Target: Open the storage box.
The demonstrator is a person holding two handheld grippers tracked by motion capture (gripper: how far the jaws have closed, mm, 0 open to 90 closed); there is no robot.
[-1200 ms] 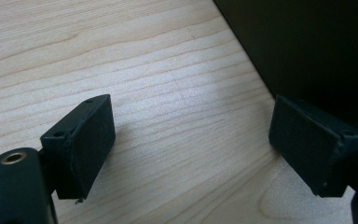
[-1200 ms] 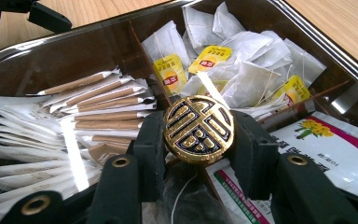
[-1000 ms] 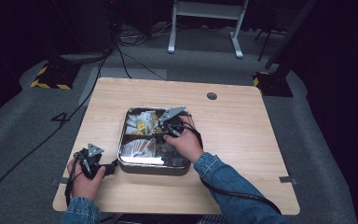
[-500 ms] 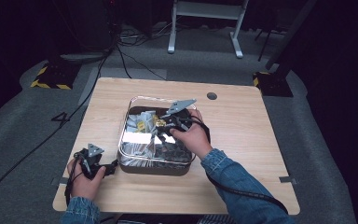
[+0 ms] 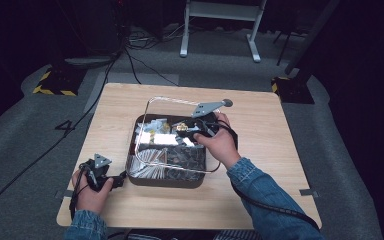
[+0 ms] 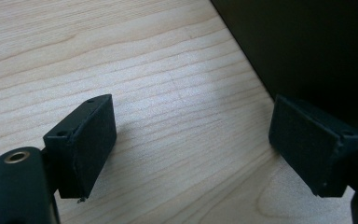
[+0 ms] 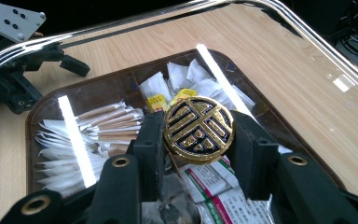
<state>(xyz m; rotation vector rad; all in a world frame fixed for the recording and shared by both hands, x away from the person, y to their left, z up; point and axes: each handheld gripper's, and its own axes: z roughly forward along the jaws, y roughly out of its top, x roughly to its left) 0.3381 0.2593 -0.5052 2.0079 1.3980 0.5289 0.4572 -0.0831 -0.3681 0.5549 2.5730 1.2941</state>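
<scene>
A dark brown box [image 5: 165, 178] of paper sachets [image 5: 152, 159] sits mid-table. Its clear lid, edged with a chrome rim [image 5: 149, 102], hangs tilted above the box. My right gripper [image 5: 185, 131] is shut on the lid's round gold knob [image 5: 182, 127]. In the right gripper view the knob [image 7: 199, 128] is squeezed between both pads of this gripper [image 7: 199, 140], with the lid's rim [image 7: 121, 25] arching over the sachets [image 7: 102, 126]. My left gripper [image 5: 117, 179] rests on the table at the box's front left corner. Its jaws [image 6: 191, 149] stand open with nothing between them, beside the box's dark wall [image 6: 307, 46].
The wooden table [image 5: 260, 130] has bare room to the right of and behind the box. A small dark hole [image 5: 226, 103] lies near the far edge. Cables trail from both grippers. Around the table is grey floor, with a white stand [image 5: 220, 15] beyond.
My right hand has lifted the clear lid off the box by its knob, and the lid now hangs tilted above it. The left hand has stayed where it was.
</scene>
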